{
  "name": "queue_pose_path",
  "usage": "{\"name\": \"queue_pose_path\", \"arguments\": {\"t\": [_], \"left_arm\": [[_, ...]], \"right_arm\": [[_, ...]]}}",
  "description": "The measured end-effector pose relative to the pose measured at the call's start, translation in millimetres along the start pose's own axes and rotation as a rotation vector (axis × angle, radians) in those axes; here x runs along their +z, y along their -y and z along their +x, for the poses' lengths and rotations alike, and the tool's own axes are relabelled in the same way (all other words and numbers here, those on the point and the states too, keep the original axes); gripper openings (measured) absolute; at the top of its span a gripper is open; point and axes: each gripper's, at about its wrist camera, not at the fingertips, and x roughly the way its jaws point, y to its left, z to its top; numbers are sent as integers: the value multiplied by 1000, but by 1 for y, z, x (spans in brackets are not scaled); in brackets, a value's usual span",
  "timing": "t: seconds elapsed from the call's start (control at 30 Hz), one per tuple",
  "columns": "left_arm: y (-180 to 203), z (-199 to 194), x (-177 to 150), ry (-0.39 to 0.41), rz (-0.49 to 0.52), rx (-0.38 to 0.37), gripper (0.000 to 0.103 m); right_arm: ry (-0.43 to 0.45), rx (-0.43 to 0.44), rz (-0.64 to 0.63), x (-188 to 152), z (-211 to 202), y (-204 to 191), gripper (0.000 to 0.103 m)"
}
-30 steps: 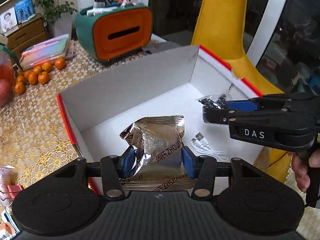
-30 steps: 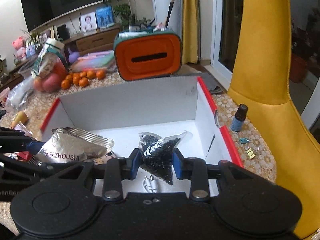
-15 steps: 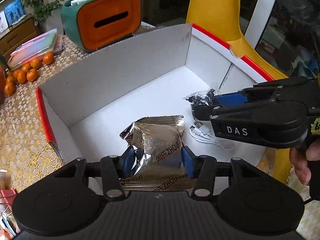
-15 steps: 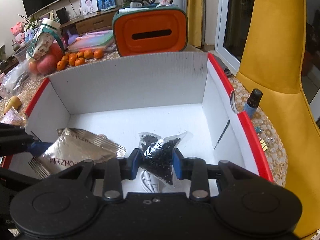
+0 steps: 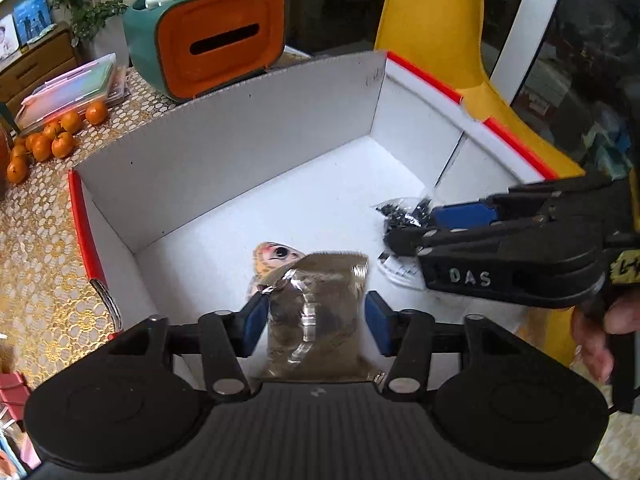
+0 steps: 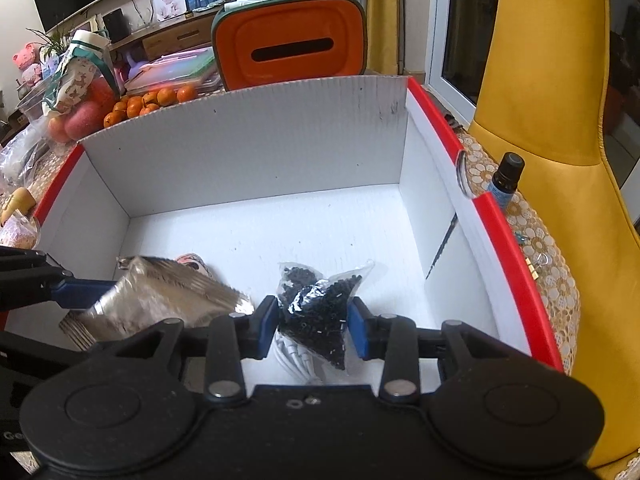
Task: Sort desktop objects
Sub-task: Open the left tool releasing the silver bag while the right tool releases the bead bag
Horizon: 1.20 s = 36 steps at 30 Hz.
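Note:
My left gripper (image 5: 314,322) is shut on a silver foil snack packet (image 5: 320,312), held low inside a white cardboard box with red edges (image 5: 224,132). The packet also shows in the right wrist view (image 6: 160,300). My right gripper (image 6: 312,328) is shut on a clear bag of small black pieces (image 6: 316,308), also inside the box, to the right of the packet; it appears in the left wrist view (image 5: 404,216). A white cable (image 6: 296,360) lies on the box floor under the bag. A small round sticker with a face (image 5: 276,256) lies on the floor behind the packet.
An orange and green tissue box (image 6: 288,44) stands behind the box. Tangerines (image 6: 152,102) and a bag of fruit (image 6: 80,92) lie at the back left. A small dark bottle (image 6: 506,178) stands right of the box, beside a yellow chair (image 6: 560,80).
Both grippers moved forward and down into the box with their loads. The foil packet has turned so its printed side faces away, and the face sticker has come into view.

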Motion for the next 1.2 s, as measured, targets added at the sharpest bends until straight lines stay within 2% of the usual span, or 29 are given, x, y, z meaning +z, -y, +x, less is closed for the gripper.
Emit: {"name": "queue_pose_path", "arguments": {"t": [0.07,0.2,0.3,0.63,0.77,0.93,0.97,1.03,1.17,1.2], "left_arm": [[0,-4,0,16,-9,-9,59],[3,-11,-4,31,8,-15,64],[6,-17,-7,38,20,-15,64],[4,-42,-12,88,-8,-20,65],[2,-53,-16,103,-16,-21,65],[-2,-65,-21,119,-33,-26,65],[-3,-67,-22,123,-36,-26,66],[-4,-72,-25,133,-40,-27,75],[-7,-82,-33,149,-40,-34,75],[-7,-84,-35,153,-42,-35,78]], "right_arm": [[3,0,12,-1,-2,1,47],[9,-1,21,-1,-5,3,48],[18,-2,23,0,-8,2,59],[38,-5,14,-2,-23,-4,64],[59,-7,21,-1,-32,-4,72],[82,5,26,-2,-44,-8,76],[86,7,25,-3,-46,-9,77],[93,11,22,-4,-51,-11,79],[109,10,30,-8,-61,-13,83],[113,13,33,-9,-64,-14,83]]}}
